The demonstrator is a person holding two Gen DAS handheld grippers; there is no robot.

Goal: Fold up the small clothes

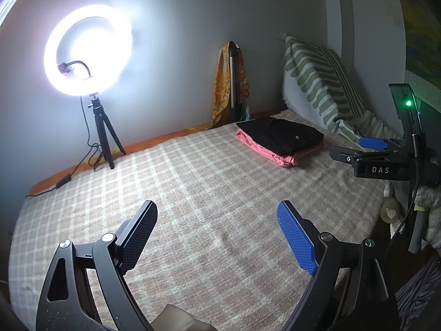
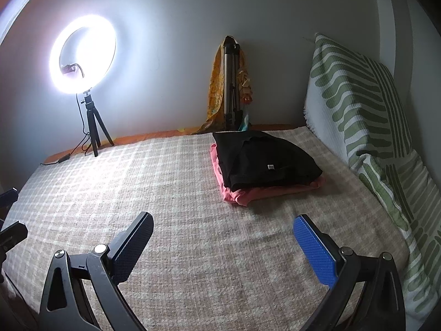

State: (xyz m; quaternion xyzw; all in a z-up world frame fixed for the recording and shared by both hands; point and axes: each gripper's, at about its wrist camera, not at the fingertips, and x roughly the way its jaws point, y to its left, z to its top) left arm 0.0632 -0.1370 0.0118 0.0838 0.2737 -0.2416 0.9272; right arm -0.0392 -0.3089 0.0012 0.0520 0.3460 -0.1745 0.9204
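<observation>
Stack: black garment (image 2: pixel 264 160) on pink garment (image 2: pixel 248 195), toward bed's (image 2: pixel 193 248) far right corner.
Nearer: right hand-held gripper (image 2: pixel 223 248), jaws wide, empty.
Left hand-held gripper (image 1: pixel 217 237): wide, empty.

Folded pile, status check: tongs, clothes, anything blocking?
Left tongs open, empty. Right tongs open, empty. Black garment folded atop pink one on the checked blanket. Nothing in the way.

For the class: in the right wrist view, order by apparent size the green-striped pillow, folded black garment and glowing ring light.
1. Green-striped pillow, though nearness inflates it.
2. Folded black garment.
3. Glowing ring light, farthest away.
</observation>
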